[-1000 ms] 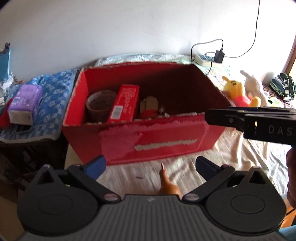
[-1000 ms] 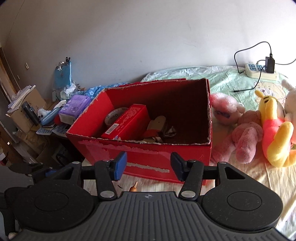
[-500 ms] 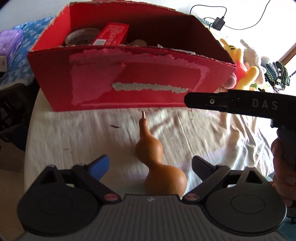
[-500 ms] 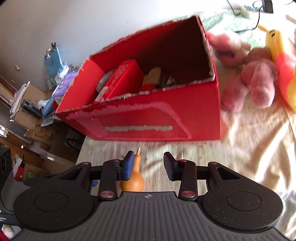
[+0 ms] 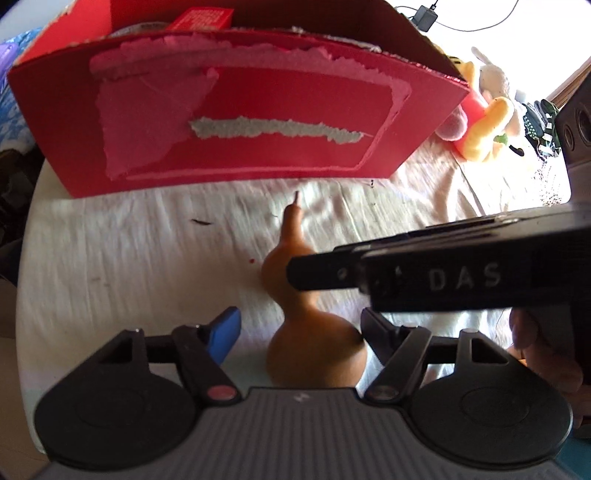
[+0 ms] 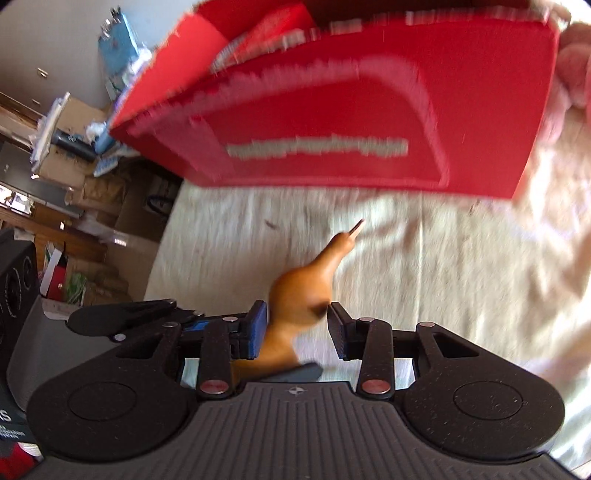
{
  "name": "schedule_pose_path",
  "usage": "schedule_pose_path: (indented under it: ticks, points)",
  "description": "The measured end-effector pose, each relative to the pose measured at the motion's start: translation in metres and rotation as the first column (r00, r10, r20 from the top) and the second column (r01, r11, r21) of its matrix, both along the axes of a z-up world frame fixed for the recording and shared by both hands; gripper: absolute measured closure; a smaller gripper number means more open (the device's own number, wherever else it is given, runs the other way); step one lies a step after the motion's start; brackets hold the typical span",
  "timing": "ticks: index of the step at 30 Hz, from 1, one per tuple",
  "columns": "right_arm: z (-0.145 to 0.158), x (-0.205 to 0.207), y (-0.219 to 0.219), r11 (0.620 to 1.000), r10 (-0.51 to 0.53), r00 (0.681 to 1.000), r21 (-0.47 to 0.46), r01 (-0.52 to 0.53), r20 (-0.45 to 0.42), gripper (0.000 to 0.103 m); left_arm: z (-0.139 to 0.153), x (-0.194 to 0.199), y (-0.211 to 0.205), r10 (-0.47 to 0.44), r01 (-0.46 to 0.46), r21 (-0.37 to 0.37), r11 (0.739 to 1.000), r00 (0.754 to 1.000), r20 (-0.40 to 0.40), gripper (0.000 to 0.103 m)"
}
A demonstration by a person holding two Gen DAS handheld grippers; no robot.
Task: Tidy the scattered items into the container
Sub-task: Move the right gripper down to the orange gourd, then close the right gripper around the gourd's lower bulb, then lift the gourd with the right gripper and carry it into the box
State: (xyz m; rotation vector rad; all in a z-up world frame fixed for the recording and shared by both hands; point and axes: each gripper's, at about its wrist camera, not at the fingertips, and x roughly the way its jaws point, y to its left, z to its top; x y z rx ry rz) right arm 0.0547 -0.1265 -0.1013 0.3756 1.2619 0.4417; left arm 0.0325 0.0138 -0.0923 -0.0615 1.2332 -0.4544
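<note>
Left wrist view. Gourd: tan, two-lobed, standing on the pale sheet at lower centre, stem pointing up toward the red box. Left gripper: fingers spread wide, one on either side of the gourd's lower bulb, neither clearly touching. Right gripper: seen side-on as a black bar crossing from the right edge in front of the gourd's upper bulb. Red box fills the upper frame; a red carton shows above its torn rim. Soft toys lie at upper right, outside the box.

Right wrist view (blurred). Right gripper: fingers parted around the gourd's upper bulb, near it on both sides; contact cannot be told. Red box in the upper frame.

Status. Some items sit in the box; the gourd stands on the sheet just in front of it, outside. Gourd is left to go in; soft toys possibly too.
</note>
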Motion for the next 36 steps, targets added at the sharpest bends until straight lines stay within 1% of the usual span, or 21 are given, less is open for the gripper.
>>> schedule_pose_path:
  ticks: [2, 3, 6, 8, 11, 14, 16, 18, 22, 26, 28, 31, 32, 34, 36]
  points:
    - [-0.001, 0.000, 0.000, 1.000, -0.004, 1.000, 0.007, 0.004, -0.009, 0.061, -0.007, -0.001, -0.001, -0.002, 0.002, 0.016, 1.000, 1.000, -0.014, 0.044]
    - [-0.002, 0.000, 0.000, 1.000, -0.007, 1.000, 0.011, 0.007, -0.014, 0.061, -0.008, -0.002, -0.002, -0.003, 0.003, 0.022, 1.000, 1.000, -0.008, 0.046]
    - [-0.005, 0.001, -0.001, 1.000, -0.007, 0.999, 0.027, 0.008, -0.043, 0.059, -0.007, -0.005, -0.006, -0.017, 0.016, 0.041, 0.999, 1.000, 0.018, 0.047]
    - [-0.008, 0.002, -0.001, 0.999, -0.002, 0.998, 0.039, 0.005, -0.066, 0.060, -0.007, -0.006, -0.009, -0.028, 0.027, 0.049, 0.998, 0.999, 0.029, 0.049]
    - [-0.006, 0.000, -0.005, 0.999, -0.008, 0.997, 0.047, 0.011, -0.071, 0.061, -0.008, -0.005, -0.016, -0.045, 0.042, 0.062, 0.997, 0.998, 0.044, 0.057]
    - [-0.002, -0.001, -0.009, 0.998, -0.011, 0.998, 0.056, 0.014, -0.064, 0.061, -0.007, -0.005, -0.019, -0.054, 0.051, 0.069, 0.996, 0.997, 0.051, 0.057]
    - [0.007, -0.004, -0.011, 0.998, -0.001, 1.000, 0.056, 0.003, -0.031, 0.061, -0.005, -0.005, -0.020, -0.060, 0.056, 0.071, 0.996, 0.997, 0.055, 0.058]
    - [0.021, -0.008, -0.012, 0.999, 0.013, 1.000, 0.045, -0.014, 0.024, 0.061, 0.000, -0.007, -0.022, -0.072, 0.066, 0.077, 0.995, 0.995, 0.074, 0.063]
    - [0.059, -0.023, -0.019, 0.999, 0.039, 0.986, 0.008, -0.041, 0.162, 0.061, 0.025, -0.011, -0.023, -0.119, 0.112, 0.057, 0.992, 0.983, 0.137, 0.065]
    - [0.097, -0.032, -0.030, 1.000, 0.030, 0.952, -0.016, -0.026, 0.303, 0.061, 0.057, -0.019, -0.028, -0.173, 0.170, 0.033, 0.985, 0.957, 0.234, 0.065]
    - [0.114, -0.027, -0.037, 1.000, 0.010, 0.933, -0.012, -0.006, 0.359, 0.061, 0.075, -0.020, -0.032, -0.187, 0.188, 0.025, 0.982, 0.939, 0.289, 0.065]
    - [0.138, -0.009, -0.044, 1.000, -0.022, 0.901, -0.001, 0.025, 0.434, 0.061, 0.101, -0.009, -0.038, -0.181, 0.193, 0.003, 0.981, 0.911, 0.371, 0.065]
    - [0.140, 0.000, -0.045, 0.999, -0.026, 0.898, -0.007, 0.032, 0.439, 0.061, 0.109, -0.005, -0.040, -0.177, 0.195, -0.005, 0.981, 0.900, 0.398, 0.065]
    - [0.139, 0.024, -0.045, 0.999, -0.022, 0.907, -0.031, 0.039, 0.421, 0.061, 0.126, 0.006, -0.044, -0.167, 0.197, -0.020, 0.980, 0.879, 0.447, 0.066]
    - [0.137, 0.047, -0.045, 0.997, -0.020, 0.915, -0.055, 0.045, 0.404, 0.061, 0.141, 0.022, -0.049, -0.163, 0.196, -0.017, 0.980, 0.856, 0.491, 0.066]
